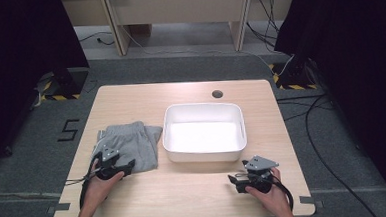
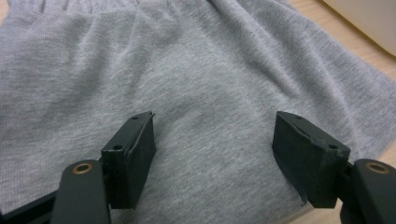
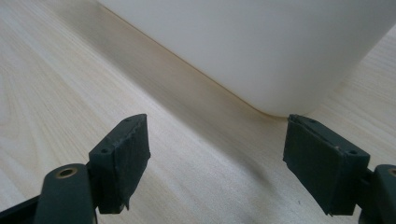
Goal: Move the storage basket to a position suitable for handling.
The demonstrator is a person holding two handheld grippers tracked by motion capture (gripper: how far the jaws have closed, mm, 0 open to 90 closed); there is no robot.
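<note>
Grey garment (image 2: 196, 84) under wide-apart left gripper (image 2: 212, 158) — right gripper (image 3: 217, 163) apart too, nr white tub (image 3: 261, 42).

The table (image 1: 185, 189) is pale wood with a round cable hole (image 1: 217, 93) near its far edge. A white tub (image 1: 205, 154) sits on it just this side of the hole. Folded grey cloth (image 1: 133, 144) lies flat just left of the tub, apart from it.
</note>
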